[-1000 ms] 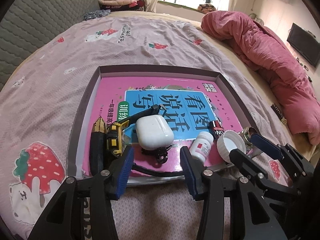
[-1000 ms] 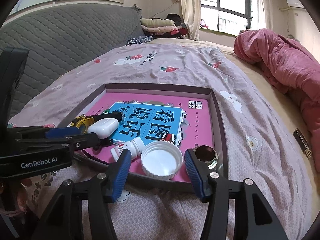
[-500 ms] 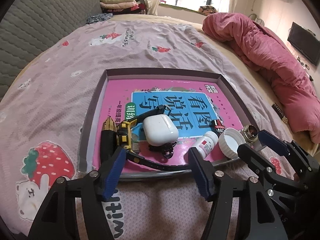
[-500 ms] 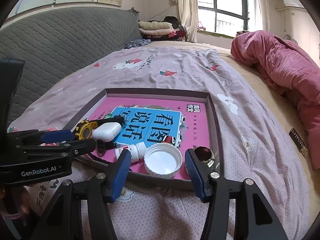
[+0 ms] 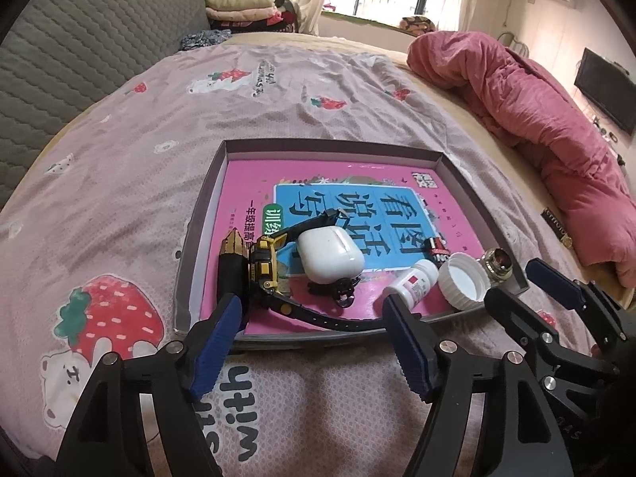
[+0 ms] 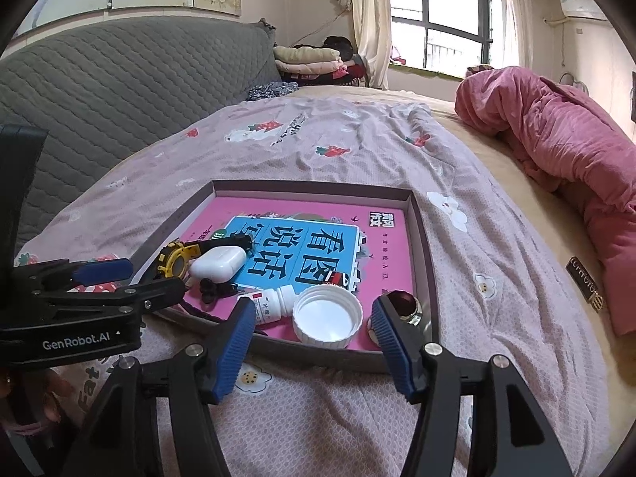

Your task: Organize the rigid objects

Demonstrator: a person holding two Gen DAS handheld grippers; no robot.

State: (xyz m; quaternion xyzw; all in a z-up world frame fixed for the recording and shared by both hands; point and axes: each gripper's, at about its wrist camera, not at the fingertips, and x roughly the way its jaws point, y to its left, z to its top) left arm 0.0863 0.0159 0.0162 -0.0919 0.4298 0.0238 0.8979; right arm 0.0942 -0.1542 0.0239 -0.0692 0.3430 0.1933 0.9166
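Observation:
A shallow box tray (image 5: pixel 206 214) (image 6: pixel 427 254) lies on the bed with a pink book (image 5: pixel 357 183) (image 6: pixel 381 238) inside. On the book's near part lie a black-and-yellow watch (image 5: pixel 264 266) (image 6: pixel 175 260), a white earbud case (image 5: pixel 330 254) (image 6: pixel 218 264), a small white bottle (image 5: pixel 411 282) (image 6: pixel 274 302), a white lid (image 5: pixel 463 280) (image 6: pixel 328 316), a small battery (image 5: pixel 435 246) and a metal ring (image 5: pixel 497 264) (image 6: pixel 405 306). My left gripper (image 5: pixel 310 342) is open and empty just before the tray's near edge. My right gripper (image 6: pixel 312 349) is open and empty before the lid.
A pink-grey sheet with strawberry prints (image 5: pixel 107 314) covers the bed. A rumpled pink quilt (image 5: pixel 536 119) (image 6: pixel 556 139) lies to the right. A grey quilted headboard (image 6: pixel 99 91) stands to the left, folded clothes (image 6: pixel 310 59) beyond.
Both grippers have drawn back from the tray, toward me, so the tray looks farther off. Both stay open and empty. The objects have not moved.

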